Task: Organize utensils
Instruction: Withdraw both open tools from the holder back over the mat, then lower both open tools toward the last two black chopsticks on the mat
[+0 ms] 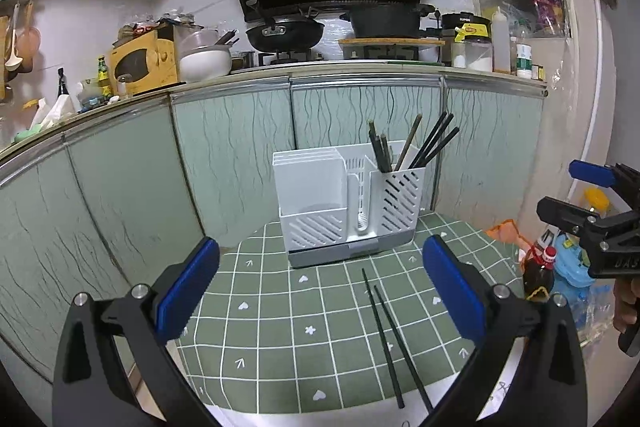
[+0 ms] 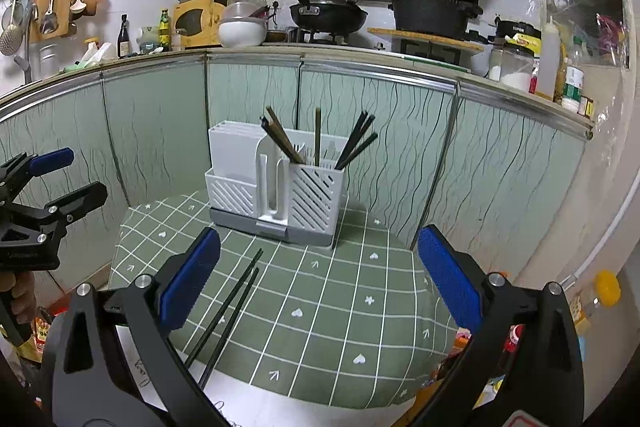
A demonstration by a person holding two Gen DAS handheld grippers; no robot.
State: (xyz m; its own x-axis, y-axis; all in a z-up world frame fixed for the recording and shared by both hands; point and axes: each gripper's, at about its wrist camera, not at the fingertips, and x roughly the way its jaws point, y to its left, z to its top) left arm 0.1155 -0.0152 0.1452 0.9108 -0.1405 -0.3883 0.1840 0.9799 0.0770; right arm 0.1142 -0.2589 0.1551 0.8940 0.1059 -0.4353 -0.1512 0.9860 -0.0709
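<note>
A white utensil holder (image 1: 348,203) with a grey base stands at the far side of a small table with a green checked cloth (image 1: 288,323). Several dark chopsticks (image 1: 424,147) stand in its right slotted compartment. Two black chopsticks (image 1: 390,335) lie side by side on the cloth in front of it. My left gripper (image 1: 320,291) is open and empty above the near part of the table, left of the loose chopsticks. In the right wrist view the holder (image 2: 276,183), the standing chopsticks (image 2: 320,143) and the loose pair (image 2: 232,307) show too. My right gripper (image 2: 320,287) is open and empty.
Green patterned cabinet doors (image 1: 224,155) stand right behind the table under a cluttered counter with a wok (image 1: 284,33) and pots. Bottles and bags (image 1: 560,267) crowd the floor to the right. The other gripper shows at each view's edge (image 2: 36,203).
</note>
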